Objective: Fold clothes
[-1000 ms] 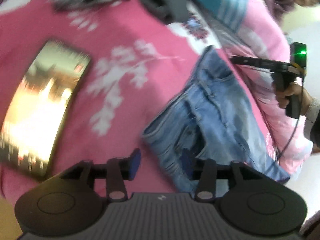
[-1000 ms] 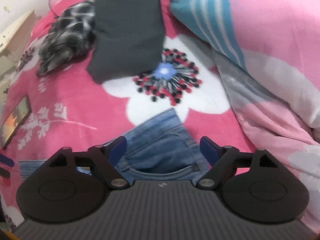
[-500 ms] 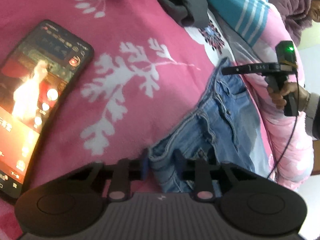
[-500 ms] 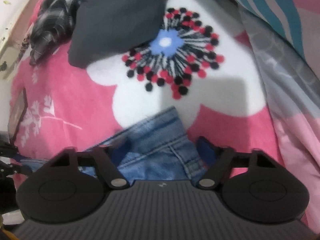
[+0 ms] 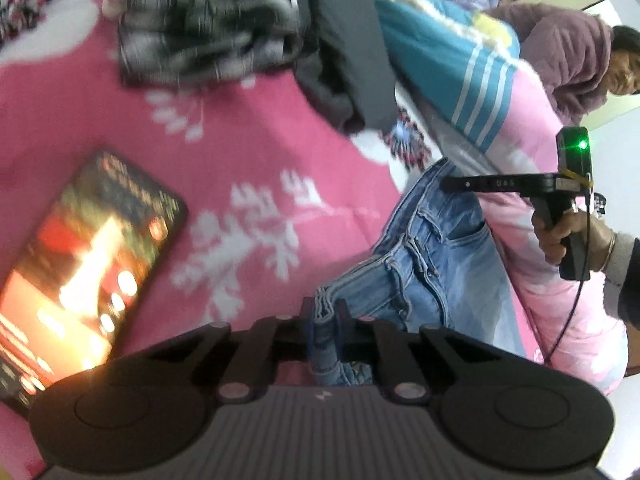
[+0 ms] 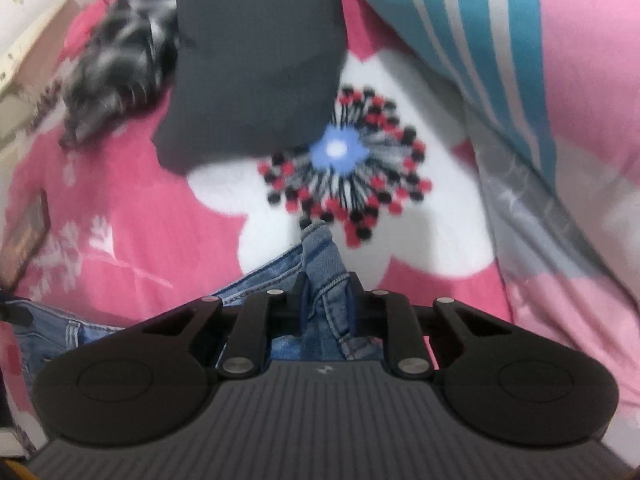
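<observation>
Two grippers had hold of one pair of jeans (image 5: 432, 264), which lay crumpled on a pink floral blanket (image 5: 248, 168). Farthest left on that blanket lay a lit phone (image 5: 88, 264), clear of the work. Beyond it a plaid garment (image 5: 200, 28) and a dark folded garment (image 6: 256, 56) were heaped side by side near the top. The left gripper (image 5: 325, 316) was clenched on a bunched edge of the denim, at what looked like the waistband. Further right, the right gripper (image 6: 326, 296) was closing, its pads already pinching the denim corner that reached onto the white flower print. The step in hand looked like the first grasp before folding. Next, both hands would likely need to lift together and draw apart, stretching the jeans flat without dragging the blanket.
</observation>
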Demonstrator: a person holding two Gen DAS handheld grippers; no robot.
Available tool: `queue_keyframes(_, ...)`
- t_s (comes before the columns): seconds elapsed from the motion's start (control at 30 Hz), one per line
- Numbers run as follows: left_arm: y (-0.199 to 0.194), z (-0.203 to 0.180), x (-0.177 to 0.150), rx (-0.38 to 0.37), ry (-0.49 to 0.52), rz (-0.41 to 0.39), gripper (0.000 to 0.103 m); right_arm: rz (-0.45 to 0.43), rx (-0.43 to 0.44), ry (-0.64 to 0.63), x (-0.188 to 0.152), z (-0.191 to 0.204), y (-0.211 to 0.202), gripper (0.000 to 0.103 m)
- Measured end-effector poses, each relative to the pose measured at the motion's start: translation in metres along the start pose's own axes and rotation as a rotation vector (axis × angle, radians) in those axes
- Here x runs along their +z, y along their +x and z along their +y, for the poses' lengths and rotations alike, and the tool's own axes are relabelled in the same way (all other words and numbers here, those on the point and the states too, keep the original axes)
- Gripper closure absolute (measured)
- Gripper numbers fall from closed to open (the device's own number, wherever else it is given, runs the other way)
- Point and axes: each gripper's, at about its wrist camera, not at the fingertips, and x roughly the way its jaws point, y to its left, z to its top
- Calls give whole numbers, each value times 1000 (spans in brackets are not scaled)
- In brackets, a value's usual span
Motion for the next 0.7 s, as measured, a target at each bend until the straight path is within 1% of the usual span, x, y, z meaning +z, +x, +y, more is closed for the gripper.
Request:
queue_keyframes(0.13,-6,7,20,38,7,-41,93,-60,3,-25,20,7,-8,88)
queue_keyframes(0.33,-8,19,50,113,22,-111,93,-155,21,-51,58,14,-1,88)
queue_keyframes(0.4,1,22,56,139,24,-94,93,-179,9,-38,65,15,10,87)
queue_keyframes(0.47,12,21,60,165,33,-61,91,-180,-23,-22,65,18,28,86)
queue_keyframes(0.5,15,19,61,181,48,-54,88,-178,-32,-5,63,19,37,83)
queue_keyframes(0.53,15,18,63,193,58,-57,80,-184,-46,17,60,19,44,81)
queue_keyframes(0.57,13,16,65,204,65,-72,74,-199,-49,48,59,18,44,79)
queue_keyframes(0.6,10,15,66,217,77,-97,65,-215,-52,80,57,16,45,77)
queue_keyframes(0.63,7,13,68,229,90,-119,58,-231,-54,112,55,15,45,75)
queue_keyframes(0.67,5,11,71,234,102,-131,56,-257,-60,135,53,13,39,68)
queue_keyframes(0.7,4,10,72,233,110,-141,56,-285,-66,158,51,12,34,59)
